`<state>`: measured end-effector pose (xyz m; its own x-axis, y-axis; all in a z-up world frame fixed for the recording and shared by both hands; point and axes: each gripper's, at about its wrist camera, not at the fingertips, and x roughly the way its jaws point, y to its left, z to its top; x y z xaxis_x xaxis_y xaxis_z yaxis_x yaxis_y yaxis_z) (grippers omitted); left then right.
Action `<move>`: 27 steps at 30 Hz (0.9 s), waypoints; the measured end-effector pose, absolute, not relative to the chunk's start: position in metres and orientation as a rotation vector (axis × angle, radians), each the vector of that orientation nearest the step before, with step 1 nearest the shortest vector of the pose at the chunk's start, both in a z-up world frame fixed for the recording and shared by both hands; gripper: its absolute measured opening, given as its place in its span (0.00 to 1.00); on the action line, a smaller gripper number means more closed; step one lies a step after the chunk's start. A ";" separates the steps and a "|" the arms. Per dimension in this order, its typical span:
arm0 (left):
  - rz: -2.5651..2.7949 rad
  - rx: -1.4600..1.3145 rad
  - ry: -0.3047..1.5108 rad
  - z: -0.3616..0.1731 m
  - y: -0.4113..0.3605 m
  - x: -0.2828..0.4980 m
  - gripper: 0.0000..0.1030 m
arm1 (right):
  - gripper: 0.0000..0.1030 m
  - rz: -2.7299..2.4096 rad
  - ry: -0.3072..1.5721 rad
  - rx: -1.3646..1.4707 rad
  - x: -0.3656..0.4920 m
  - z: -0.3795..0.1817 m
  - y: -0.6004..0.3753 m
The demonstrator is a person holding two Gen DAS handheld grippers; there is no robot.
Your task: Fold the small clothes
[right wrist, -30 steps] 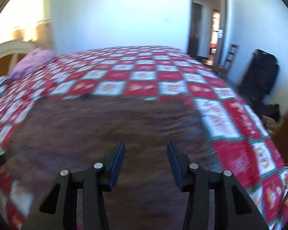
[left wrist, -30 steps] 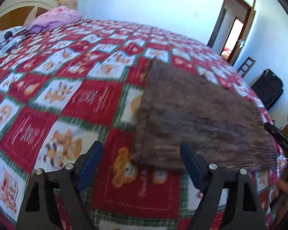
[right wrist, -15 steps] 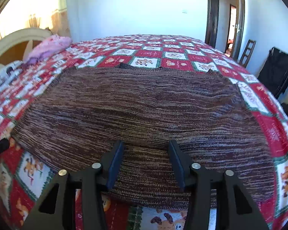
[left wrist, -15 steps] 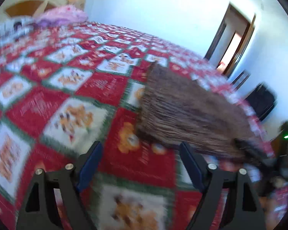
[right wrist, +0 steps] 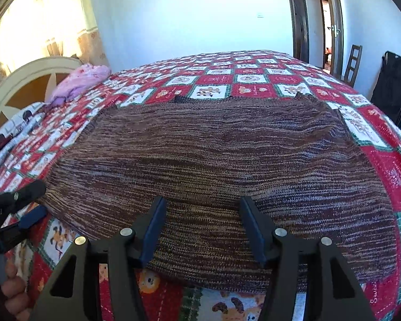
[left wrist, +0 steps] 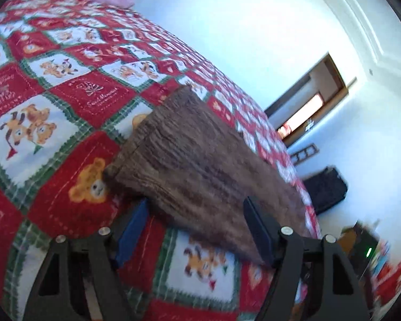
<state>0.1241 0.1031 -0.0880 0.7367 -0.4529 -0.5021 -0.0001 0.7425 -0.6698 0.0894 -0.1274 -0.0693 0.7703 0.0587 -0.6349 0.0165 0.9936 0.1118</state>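
Brown knit garment point(right wrist: 214, 160) lies flat on the quilt point(right wrist: 254, 77); left tongs point(left wrist: 197, 230) closing, right tongs point(right wrist: 203, 227) opening, neither gripping it.

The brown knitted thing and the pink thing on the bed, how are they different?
The brown knitted garment is spread out flat on the quilt; the pink thing is bunched into a lump.
The brown garment looks much bigger and lies right in front of the right gripper; the pink thing sits far off by the headboard.
The brown garment is streaky and dark; the pink thing is pale and plain.
Both are soft cloth lying on the same bed.
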 end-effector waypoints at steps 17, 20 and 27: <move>-0.170 -0.841 0.709 -0.093 0.113 0.132 0.89 | 0.58 0.037 0.685 0.126 0.089 -0.070 -0.131; -0.112 -0.798 0.702 -0.089 0.108 0.146 0.91 | 0.58 0.039 0.685 0.127 0.089 -0.070 -0.131; -0.135 -0.841 0.699 -0.112 0.141 0.142 0.09 | 0.58 0.046 0.680 0.134 0.090 -0.070 -0.132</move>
<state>0.1417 0.1408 -0.1121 0.7712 -0.3748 -0.5145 -0.1558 0.6724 -0.7236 0.0897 -0.1316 -0.0695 0.7768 0.0859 -0.6238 0.0016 0.9904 0.1385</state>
